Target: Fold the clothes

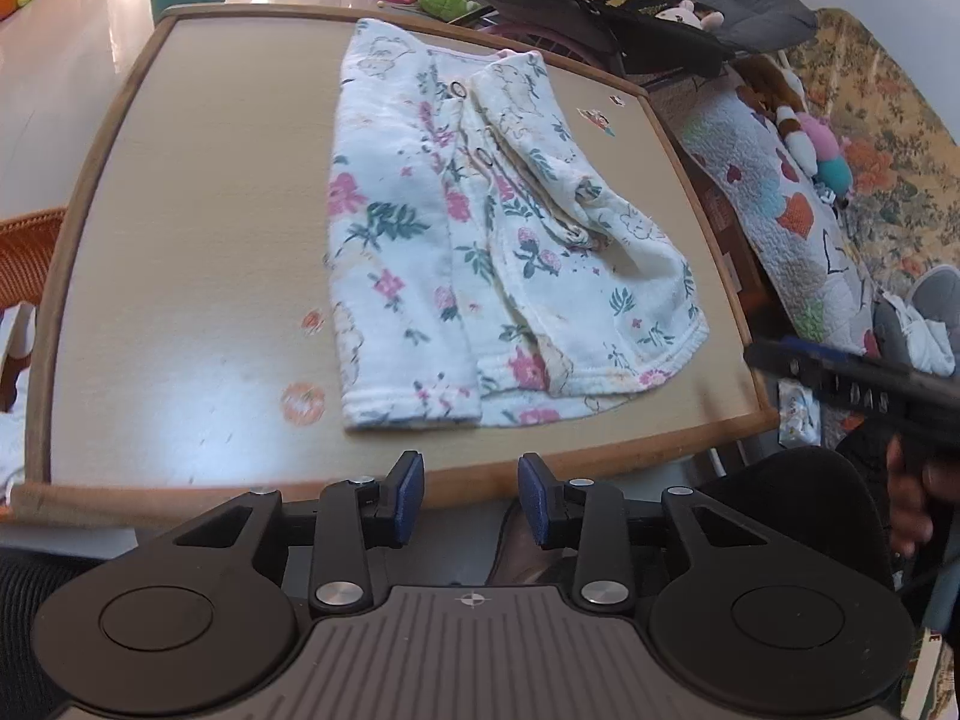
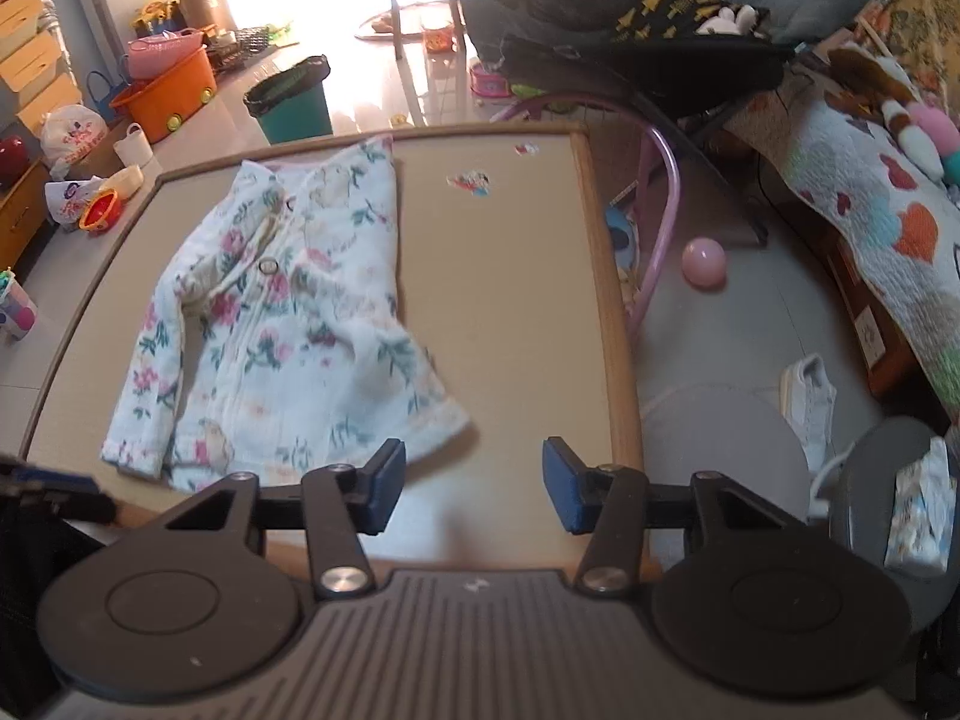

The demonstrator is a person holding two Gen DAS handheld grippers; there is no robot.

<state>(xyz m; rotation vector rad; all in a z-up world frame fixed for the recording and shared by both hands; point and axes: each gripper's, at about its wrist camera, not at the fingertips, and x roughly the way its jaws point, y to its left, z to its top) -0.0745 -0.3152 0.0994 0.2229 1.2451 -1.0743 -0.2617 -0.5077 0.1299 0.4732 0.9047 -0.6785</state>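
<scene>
While the floral garment lies partly folded on the tabletop, both of my claws hang above the near wooden rim with nothing between their blue pads. My left claw stands with its jaws parted by a moderate gap, just short of the garment's near hem and not touching it. My right claw stands with its jaws spread wider, its left pad just in front of the garment's near right corner, apart from the cloth as far as I can tell. The garment is white with pink flowers and green leaves; it lies lengthwise away from me, its hem toward the near rim and its neck toward the far rim. In the left wrist view both sleeves are folded inward over the front, where ring-shaped snaps show along the placket. To the left of the garment, two round orange stickers sit on the bare tabletop; to its right, near the far corner, lies a small cartoon sticker. In the left wrist view, to the right of the garment and beyond the tabletop's edge, my right claw appears blurred, held by a hand. Beyond the garment, on the floor past the far rim, stands a teal bin, and farther left an orange tub.
</scene>
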